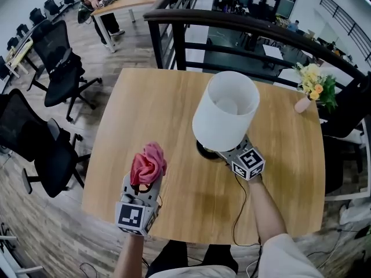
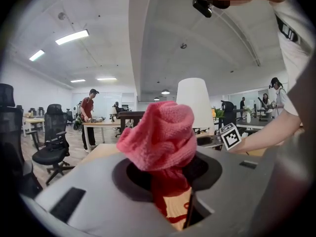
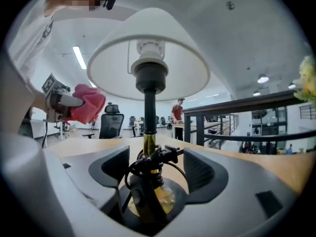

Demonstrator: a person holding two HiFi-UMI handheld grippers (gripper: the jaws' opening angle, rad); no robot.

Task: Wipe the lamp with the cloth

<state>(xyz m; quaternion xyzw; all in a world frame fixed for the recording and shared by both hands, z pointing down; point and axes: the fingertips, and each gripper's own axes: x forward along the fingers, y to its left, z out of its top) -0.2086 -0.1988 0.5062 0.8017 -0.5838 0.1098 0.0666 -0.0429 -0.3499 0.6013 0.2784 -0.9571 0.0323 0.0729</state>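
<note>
Open-plan office floor and black chairs (image 1: 58, 68) surround a wooden table (image 1: 168, 120). A white-shaded lamp (image 1: 226, 112) stands upright near the table's middle, within reach of both hands.

The right gripper (image 3: 154, 172) sits low at the lamp's foot. Its jaws are spread wide to either side of the thin stem (image 3: 149, 112), with a gap on each side. It looks placed to steady the lamp against a wiping push, though it is not clamping.

The left gripper (image 1: 143, 185) hovers over the table's near left part, well apart from the shade. It is pinched tight on a bunched pink cloth (image 1: 148, 164), whose loose bulk stands proud of the jaw tips and is probably meant to meet the shade first.

A black cord (image 1: 239, 207) trails back off the near edge.
</note>
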